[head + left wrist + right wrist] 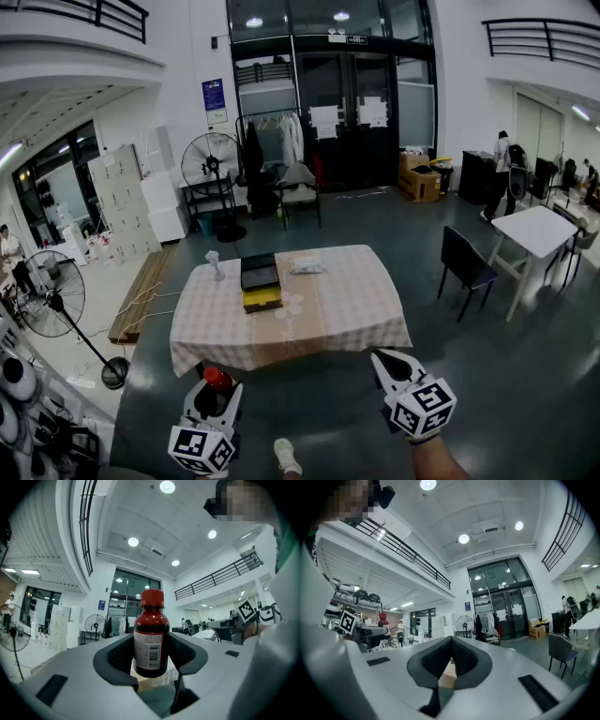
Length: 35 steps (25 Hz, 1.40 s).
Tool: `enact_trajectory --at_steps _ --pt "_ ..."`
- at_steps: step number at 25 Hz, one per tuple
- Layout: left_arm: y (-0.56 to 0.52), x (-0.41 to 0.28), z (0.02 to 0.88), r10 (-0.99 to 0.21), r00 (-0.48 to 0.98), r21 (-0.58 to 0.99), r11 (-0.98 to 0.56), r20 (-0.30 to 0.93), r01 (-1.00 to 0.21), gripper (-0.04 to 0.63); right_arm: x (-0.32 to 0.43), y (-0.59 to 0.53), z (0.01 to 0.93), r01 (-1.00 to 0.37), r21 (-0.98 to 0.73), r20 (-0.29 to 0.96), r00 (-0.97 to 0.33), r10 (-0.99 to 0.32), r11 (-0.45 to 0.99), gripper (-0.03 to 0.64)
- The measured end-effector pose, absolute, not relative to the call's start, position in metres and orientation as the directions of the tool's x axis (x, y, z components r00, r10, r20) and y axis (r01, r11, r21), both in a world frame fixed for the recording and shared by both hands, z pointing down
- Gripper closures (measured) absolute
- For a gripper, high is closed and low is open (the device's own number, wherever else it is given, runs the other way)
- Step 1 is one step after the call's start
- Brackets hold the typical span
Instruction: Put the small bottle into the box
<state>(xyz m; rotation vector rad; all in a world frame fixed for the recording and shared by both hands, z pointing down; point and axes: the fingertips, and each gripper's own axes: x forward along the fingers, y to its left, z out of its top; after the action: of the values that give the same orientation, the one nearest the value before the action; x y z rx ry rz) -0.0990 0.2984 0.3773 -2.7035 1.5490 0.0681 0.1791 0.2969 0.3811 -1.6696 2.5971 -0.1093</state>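
Note:
A small dark-red bottle [150, 639] with a red cap and a white barcode label stands upright between the pads of my left gripper [150, 651], which is shut on it. In the head view the left gripper [215, 397] is at the bottom left, and the bottle's red cap [217, 378] shows between its fingers. My right gripper [388, 365] is held low on the right, shut with nothing in it [451, 654]. The box [260, 280], black with a yellow part, lies on the checked-cloth table [347, 309], well ahead of both grippers.
A clear cup [215, 264] and a white packet [307, 267] also lie on the table. A dark chair [464, 266] and a white table [538, 231] stand to the right, and fans [56, 300] to the left. Dark floor lies between me and the table.

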Motion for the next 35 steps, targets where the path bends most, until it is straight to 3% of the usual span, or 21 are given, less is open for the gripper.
enact_trajectory --at_steps 20,35 --pt "0.319 -0.093 0.373 -0.864 0.500 0.017 -0.502 -0.062 -0.865 0.356 0.175 0.305 0.381 -0.893 -0.117 -0.018 -0.435 -0.900 0.434 0.612" --pt "0.255 -0.103 0.384 -0.870 0.490 0.067 -0.493 -0.050 -0.868 0.357 0.170 0.246 0.385 -0.875 -0.172 -0.031 -0.454 -0.890 0.452 0.612"
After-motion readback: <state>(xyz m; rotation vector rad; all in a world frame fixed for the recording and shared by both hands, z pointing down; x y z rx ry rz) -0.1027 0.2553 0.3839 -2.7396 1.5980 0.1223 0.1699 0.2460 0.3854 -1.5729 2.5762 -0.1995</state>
